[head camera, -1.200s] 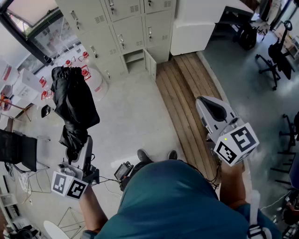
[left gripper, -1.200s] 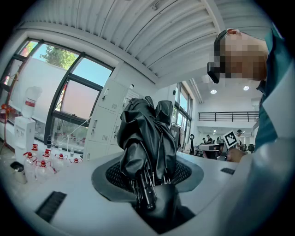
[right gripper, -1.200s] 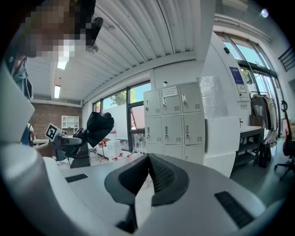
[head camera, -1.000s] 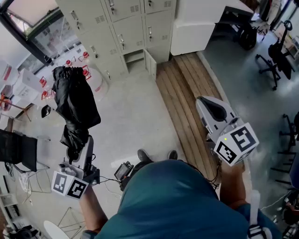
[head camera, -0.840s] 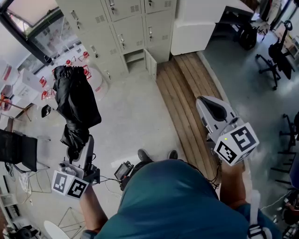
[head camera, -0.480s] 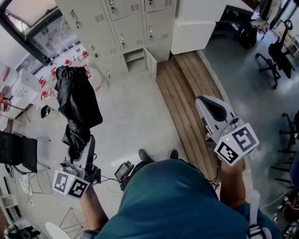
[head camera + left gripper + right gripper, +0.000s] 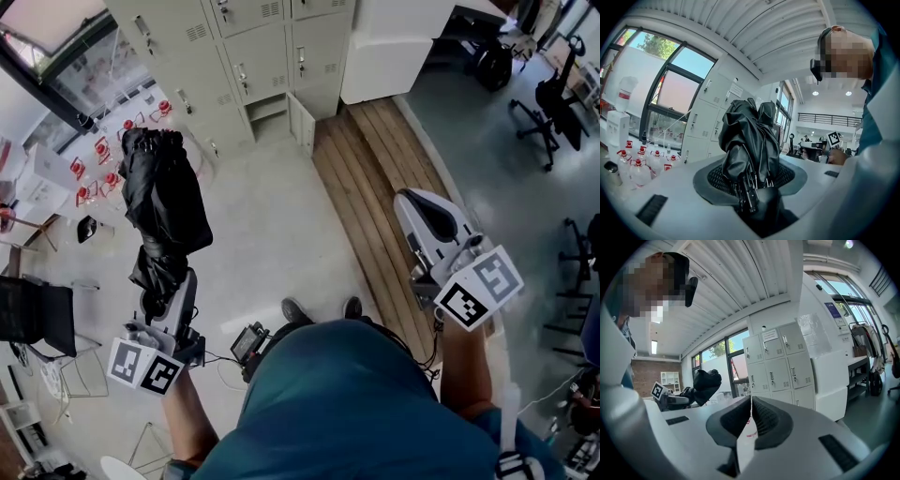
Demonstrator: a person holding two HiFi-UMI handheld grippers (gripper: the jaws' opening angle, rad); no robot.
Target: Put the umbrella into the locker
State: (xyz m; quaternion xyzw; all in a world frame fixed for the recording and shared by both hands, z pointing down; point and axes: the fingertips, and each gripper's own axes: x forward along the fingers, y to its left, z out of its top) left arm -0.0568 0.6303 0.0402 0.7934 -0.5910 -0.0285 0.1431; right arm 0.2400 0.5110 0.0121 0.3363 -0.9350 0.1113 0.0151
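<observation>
Concrete floor [image 7: 272,225] with a wooden strip [image 7: 375,206] along its right edge, and a locker bank [image 7: 248,52] at the far edge. One open compartment [image 7: 269,111] in the lowest row, with its door [image 7: 302,124] swung out to the right.

Change over the last second: both hands and the head have drifted toward the lockers. The black umbrella [image 7: 164,202] now sits a bit further right and closer to the bank in the head view. Grip looks unchanged. Reads as the carry/approach leg, early-to-mid task. Nothing is in the locker yet, and the load is still well apart from the opening.

State of the left gripper [image 7: 752,190]: jaws part-way closed, clamped on the folded umbrella near its lower end. The canopy bundle sticks forward and up in loose folds, rib tips showing at the pads.

State of the right gripper [image 7: 751,401]: jaws together, nothing between them, held out over the wooden strip. Its marker cube has rolled slightly.

Hard to see:
- The umbrella's handle is buried in the jaws, so I can't tell how much is gripped.
- The compartment interior is mostly dark from above. Whether the bundle fits is a guess.
- The bottles [image 7: 103,150] at the floor's left edge are partly behind the umbrella.
- The left jaws are under fabric in the head view.
</observation>
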